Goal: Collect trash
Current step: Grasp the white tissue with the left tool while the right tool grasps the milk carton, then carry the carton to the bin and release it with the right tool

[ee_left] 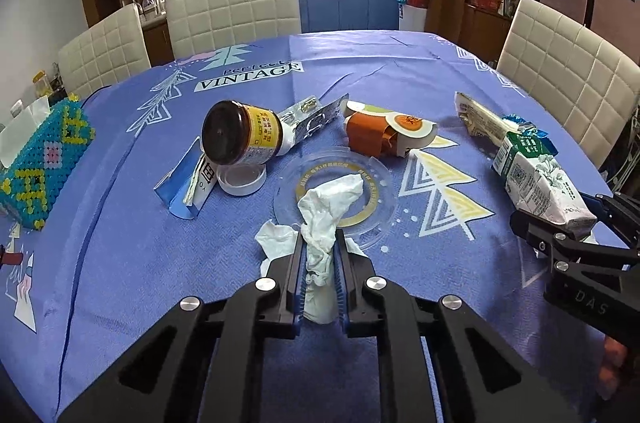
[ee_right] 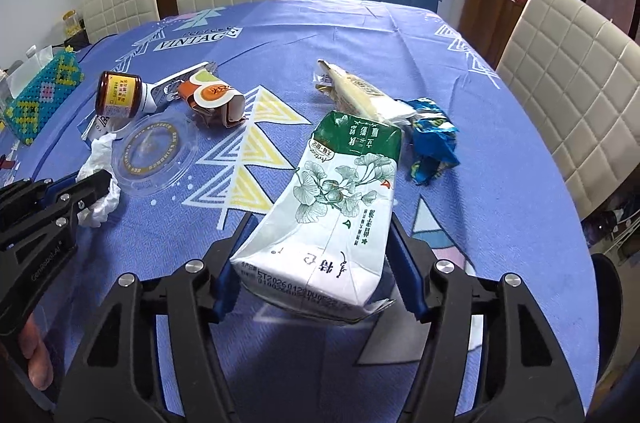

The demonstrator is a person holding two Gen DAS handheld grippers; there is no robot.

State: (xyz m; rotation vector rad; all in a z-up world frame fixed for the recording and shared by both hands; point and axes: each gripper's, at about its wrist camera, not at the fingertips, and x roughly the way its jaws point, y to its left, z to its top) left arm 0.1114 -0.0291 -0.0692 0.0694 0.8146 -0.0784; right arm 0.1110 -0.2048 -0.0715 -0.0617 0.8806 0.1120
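Between the left gripper's (ee_left: 320,263) blue-lined pads a crumpled white tissue (ee_left: 326,219) is pinched narrow, its free end draped forward over the rim of a clear plastic lid (ee_left: 372,183) lying flat on the blue tablecloth (ee_left: 400,71); a second wad of tissue lies just beside the jaws, touching the cloth. The right gripper (ee_right: 316,263) is spread wide around the base of a green-and-white milk carton (ee_right: 336,199), which tilts upward off the table; the left pad appears to touch the carton's side, but contact on the right cannot be confirmed, so the hold looks probable, not certain. Beyond the carton lie a cream snack wrapper (ee_right: 360,91) and a crumpled blue foil wrapper (ee_right: 432,139), touching one another. Across the table centre are an orange paper sleeve (ee_left: 384,135), a brown jar (ee_left: 240,135) on its side, its white cap (ee_left: 242,179) set apart below it, and a folded blue card box (ee_left: 184,183). A beaded tissue box (ee_left: 40,159) stands at the left edge, judged not trash. No bin is visible. Most items remain uncollected; both tools seemingly loaded suggests a joint carry-off.
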